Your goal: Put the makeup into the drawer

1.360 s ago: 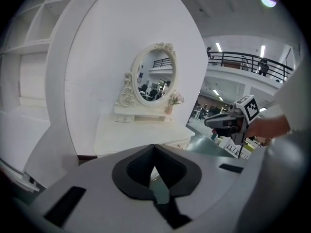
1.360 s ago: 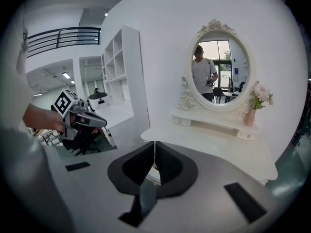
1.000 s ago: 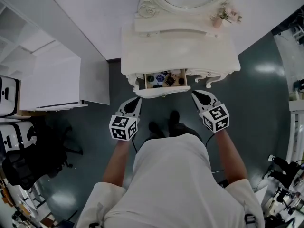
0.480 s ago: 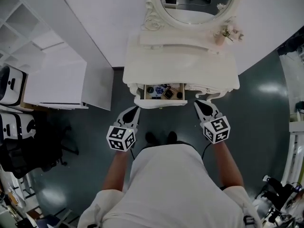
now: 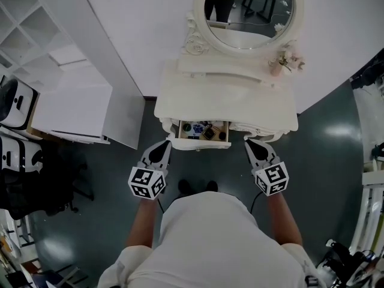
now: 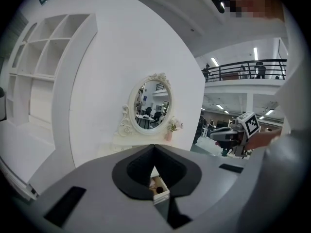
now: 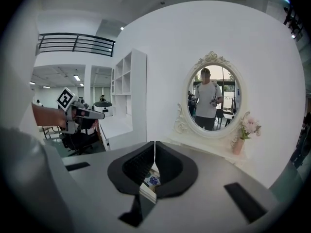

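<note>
The makeup (image 5: 203, 129) lies inside the open drawer (image 5: 201, 144) of the white dressing table (image 5: 240, 104), so the left gripper (image 5: 163, 147) and right gripper (image 5: 252, 146) hover empty just near of it at either side, jaws pressed together — likely poised to push it closed.

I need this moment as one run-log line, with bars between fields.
left gripper: shut, empty | right gripper: shut, empty | drawer: open | makeup: inside drawer

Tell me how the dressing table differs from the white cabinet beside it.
The dressing table has curvy edges and an open drawer; the cabinet is plain and straight-edged. The table carries an oval mirror and flowers; the cabinet does not. Both are white.
</note>
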{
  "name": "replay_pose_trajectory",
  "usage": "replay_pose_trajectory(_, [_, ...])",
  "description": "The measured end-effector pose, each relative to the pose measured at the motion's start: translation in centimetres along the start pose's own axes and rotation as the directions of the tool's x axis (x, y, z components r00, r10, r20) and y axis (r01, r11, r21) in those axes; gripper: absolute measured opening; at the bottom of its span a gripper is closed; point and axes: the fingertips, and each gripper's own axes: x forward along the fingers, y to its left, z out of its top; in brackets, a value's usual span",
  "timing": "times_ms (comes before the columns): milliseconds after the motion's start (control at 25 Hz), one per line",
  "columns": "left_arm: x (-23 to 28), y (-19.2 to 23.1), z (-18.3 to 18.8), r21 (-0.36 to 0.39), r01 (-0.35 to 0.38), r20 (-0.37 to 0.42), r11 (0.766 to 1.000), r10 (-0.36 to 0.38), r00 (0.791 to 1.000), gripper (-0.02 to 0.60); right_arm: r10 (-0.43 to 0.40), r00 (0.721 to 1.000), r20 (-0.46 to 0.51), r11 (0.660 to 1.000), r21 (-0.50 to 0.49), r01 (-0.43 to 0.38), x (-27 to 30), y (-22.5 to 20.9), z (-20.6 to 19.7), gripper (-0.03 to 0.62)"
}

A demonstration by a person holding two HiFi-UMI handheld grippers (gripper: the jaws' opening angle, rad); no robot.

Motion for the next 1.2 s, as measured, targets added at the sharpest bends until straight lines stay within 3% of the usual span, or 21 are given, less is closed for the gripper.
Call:
replay_pose_trajectory(440, [0.4, -0.5, 1.1, 0.019, 0.000, 0.023, 1.000, 0.000, 1.000, 0.015, 0.044, 0.997, 0.059, 0.997, -0.070, -0.040, -0.1, 0.7, 1.8, 0.029])
replay_pose_trajectory(1200, [1.1, 0.1, 1.7, 0.019, 0.023, 0.032, 1.000, -0.024, 0.999, 0.015, 0.045, 0.997, 0.061, 0.997, -0.060, -0.042, 0.8, 0.6, 2.6, 0.029])
